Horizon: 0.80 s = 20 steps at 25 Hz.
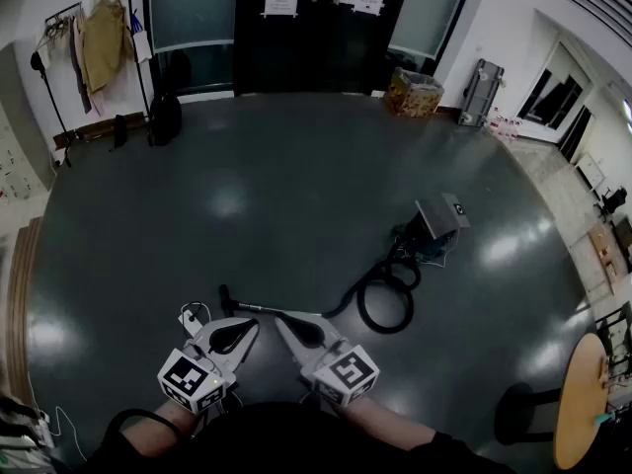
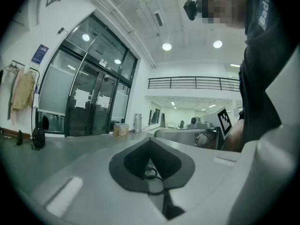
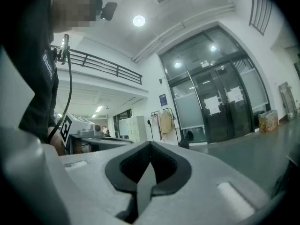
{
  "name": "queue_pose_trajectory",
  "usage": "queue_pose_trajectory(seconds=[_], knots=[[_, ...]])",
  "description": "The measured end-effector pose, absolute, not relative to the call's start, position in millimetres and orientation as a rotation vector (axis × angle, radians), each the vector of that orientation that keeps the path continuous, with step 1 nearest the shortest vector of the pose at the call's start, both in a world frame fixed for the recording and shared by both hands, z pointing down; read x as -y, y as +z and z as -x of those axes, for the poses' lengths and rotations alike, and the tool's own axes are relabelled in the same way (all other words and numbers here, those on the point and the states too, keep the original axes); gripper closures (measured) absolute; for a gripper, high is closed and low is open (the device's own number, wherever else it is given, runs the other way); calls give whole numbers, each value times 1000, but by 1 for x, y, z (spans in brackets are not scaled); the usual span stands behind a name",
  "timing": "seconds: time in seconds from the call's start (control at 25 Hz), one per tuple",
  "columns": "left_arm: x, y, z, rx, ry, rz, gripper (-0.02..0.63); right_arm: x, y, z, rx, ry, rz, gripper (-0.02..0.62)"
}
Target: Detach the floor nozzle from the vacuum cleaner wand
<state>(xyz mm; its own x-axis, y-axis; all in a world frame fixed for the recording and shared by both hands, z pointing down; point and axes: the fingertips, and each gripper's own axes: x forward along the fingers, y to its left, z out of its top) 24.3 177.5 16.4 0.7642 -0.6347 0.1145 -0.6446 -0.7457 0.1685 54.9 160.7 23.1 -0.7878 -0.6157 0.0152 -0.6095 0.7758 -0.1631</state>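
In the head view the vacuum cleaner's grey body (image 1: pixel 439 221) sits on the dark floor at centre right, and its black hose (image 1: pixel 387 300) coils toward me. The thin dark wand (image 1: pixel 265 307) lies flat just past my gripper tips, with a small dark piece (image 1: pixel 226 292) at its left end, too small to make out. My left gripper (image 1: pixel 254 326) (image 2: pixel 150 159) and right gripper (image 1: pixel 280 319) (image 3: pixel 150 165) are held side by side above the floor. Both are shut with nothing between the jaws, and neither touches the wand.
A small white object with a cable (image 1: pixel 191 316) lies left of the left gripper. At the back stand a coat rack (image 1: pixel 94 47), a black bag (image 1: pixel 165 117), glass doors (image 1: pixel 296 28), a box (image 1: pixel 413 92) and a grey case (image 1: pixel 481 92). A round wooden table (image 1: pixel 583 403) is at lower right.
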Motion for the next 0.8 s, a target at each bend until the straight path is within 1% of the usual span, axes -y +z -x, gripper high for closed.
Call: queue_pose_trajectory(seconds=[0.4,0.8], knots=[[-187,29,-28,999,77,-2759,604,-171,27,-55,-2928,-300,985,595],[-182,34,-41,1047,110,-2728,604,-164,29,-81,-2861,-325,991,594]])
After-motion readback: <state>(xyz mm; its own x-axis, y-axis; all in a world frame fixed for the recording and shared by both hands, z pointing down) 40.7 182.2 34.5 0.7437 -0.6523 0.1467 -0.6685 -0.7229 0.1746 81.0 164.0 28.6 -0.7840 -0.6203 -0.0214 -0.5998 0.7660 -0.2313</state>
